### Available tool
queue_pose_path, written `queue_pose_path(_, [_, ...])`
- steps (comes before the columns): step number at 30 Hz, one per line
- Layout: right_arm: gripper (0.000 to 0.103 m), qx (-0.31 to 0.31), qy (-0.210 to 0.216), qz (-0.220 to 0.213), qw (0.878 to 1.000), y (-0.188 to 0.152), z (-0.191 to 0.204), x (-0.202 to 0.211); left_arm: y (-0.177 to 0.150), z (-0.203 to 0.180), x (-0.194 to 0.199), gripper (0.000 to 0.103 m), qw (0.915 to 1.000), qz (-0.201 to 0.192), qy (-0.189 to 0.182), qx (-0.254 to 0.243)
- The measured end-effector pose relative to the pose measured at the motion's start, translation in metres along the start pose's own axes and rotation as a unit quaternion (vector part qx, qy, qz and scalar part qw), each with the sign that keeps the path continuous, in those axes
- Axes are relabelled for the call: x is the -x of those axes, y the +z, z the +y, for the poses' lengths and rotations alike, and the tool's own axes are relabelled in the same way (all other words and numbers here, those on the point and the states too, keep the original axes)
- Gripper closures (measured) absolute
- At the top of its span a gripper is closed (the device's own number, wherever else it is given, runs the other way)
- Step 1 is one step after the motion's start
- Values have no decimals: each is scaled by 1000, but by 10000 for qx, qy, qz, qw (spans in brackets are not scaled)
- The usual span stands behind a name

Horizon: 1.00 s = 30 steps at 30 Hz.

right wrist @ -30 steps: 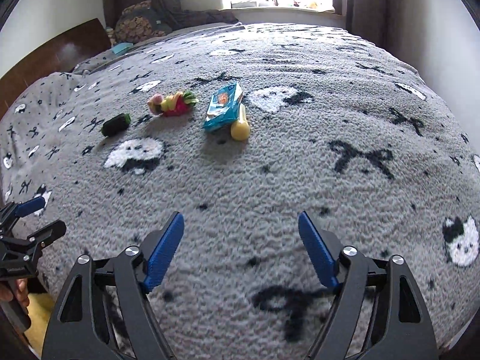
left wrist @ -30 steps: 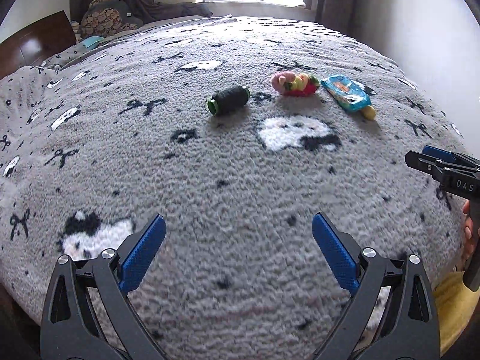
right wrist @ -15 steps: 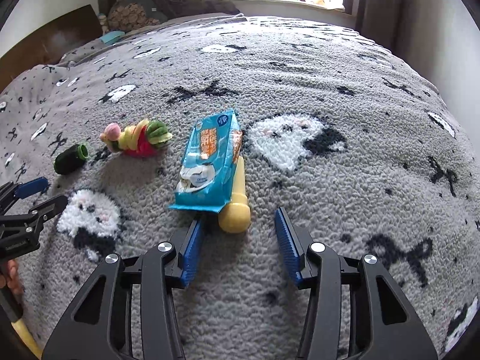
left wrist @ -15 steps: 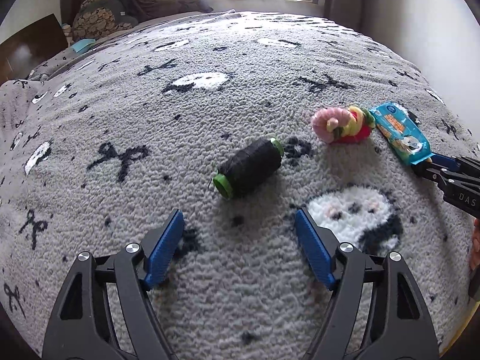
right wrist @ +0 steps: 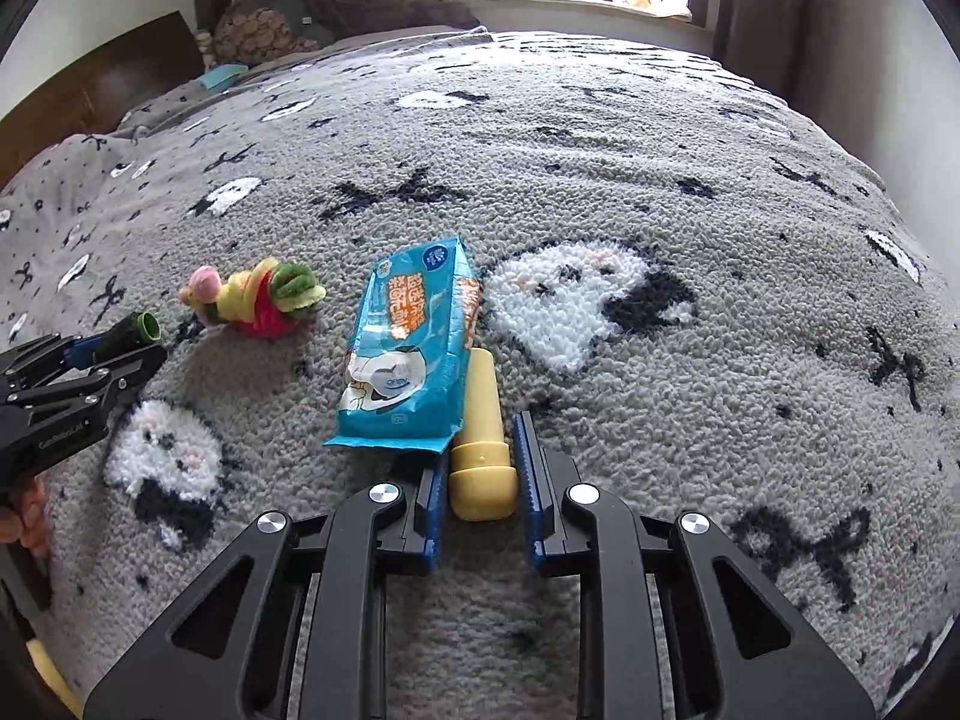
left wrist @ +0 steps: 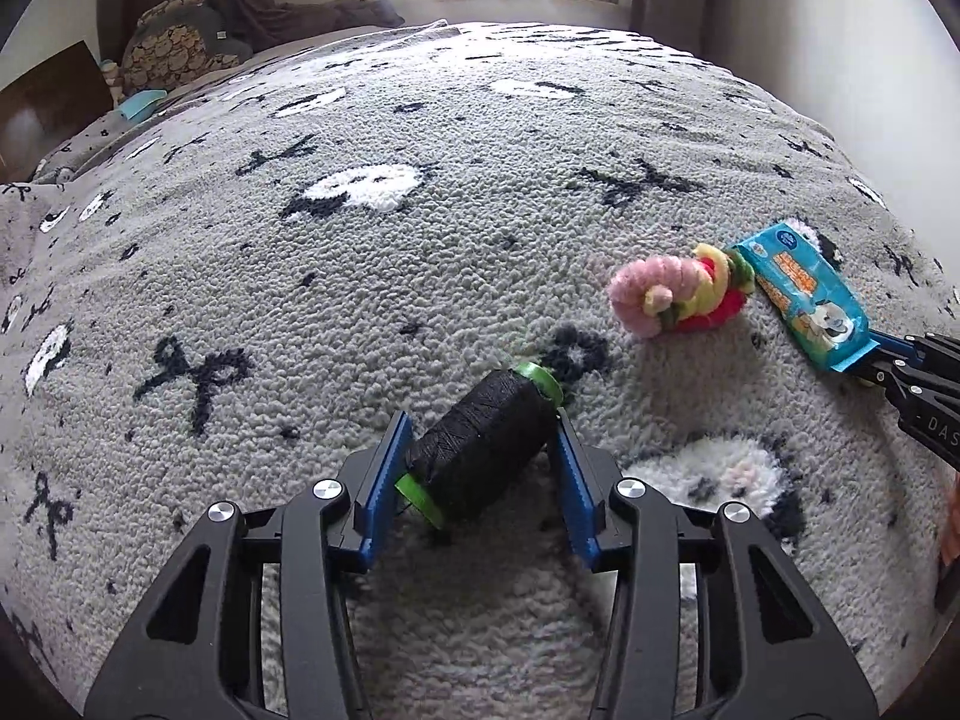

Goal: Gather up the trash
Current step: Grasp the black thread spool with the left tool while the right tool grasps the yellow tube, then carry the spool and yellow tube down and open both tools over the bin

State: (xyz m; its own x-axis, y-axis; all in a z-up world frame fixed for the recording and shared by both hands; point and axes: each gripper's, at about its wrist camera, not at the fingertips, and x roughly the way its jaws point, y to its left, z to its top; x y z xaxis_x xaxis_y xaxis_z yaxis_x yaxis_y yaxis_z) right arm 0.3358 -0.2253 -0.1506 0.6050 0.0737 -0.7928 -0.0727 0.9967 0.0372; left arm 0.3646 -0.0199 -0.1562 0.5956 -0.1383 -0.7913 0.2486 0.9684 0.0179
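In the left wrist view we see our left gripper (left wrist: 480, 456) low over the bed (left wrist: 420, 228), its blue fingers (left wrist: 384, 480) drawn in on either side of a spool of black thread (left wrist: 483, 450) with green ends; both fingers appear to touch the spool, which lies on its side on the grey fleece blanket. Taking the spool as our landmark, a fuzzy toy (left wrist: 678, 294) in pink, yellow, red and green lies beyond it to the right, and just past the toy, touching or nearly touching its green end, is a blue snack packet (left wrist: 810, 300). The tips of our right gripper (left wrist: 888, 360) reach the near end of that packet at the right edge of the view. Far beyond the spool to the left, a patterned pillow (left wrist: 174, 42) sits at the head of the bed. In the right wrist view our right gripper (right wrist: 480, 480) has its fingers (right wrist: 528, 480) closed snugly on the capped end of a yellow tube (right wrist: 483, 432), which lies on the blanket with the snack packet (right wrist: 414, 354) overlapping its left side. The fuzzy toy (right wrist: 258, 300) lies to the left of the packet, and further left the spool (right wrist: 129, 333) shows between the fingers of our left gripper (right wrist: 120, 354).
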Motion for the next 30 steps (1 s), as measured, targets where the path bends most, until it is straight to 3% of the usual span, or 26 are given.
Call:
queue_pose_path(14, [81, 92, 50, -53, 9999, -78, 3, 69, -81, -41, 73, 60, 9994, -19, -336, -128])
queue_pose_path(30, [81, 107, 262, -405, 9988, -166, 11, 158, -170, -100, 159, 60, 9968, -390, -647, -256])
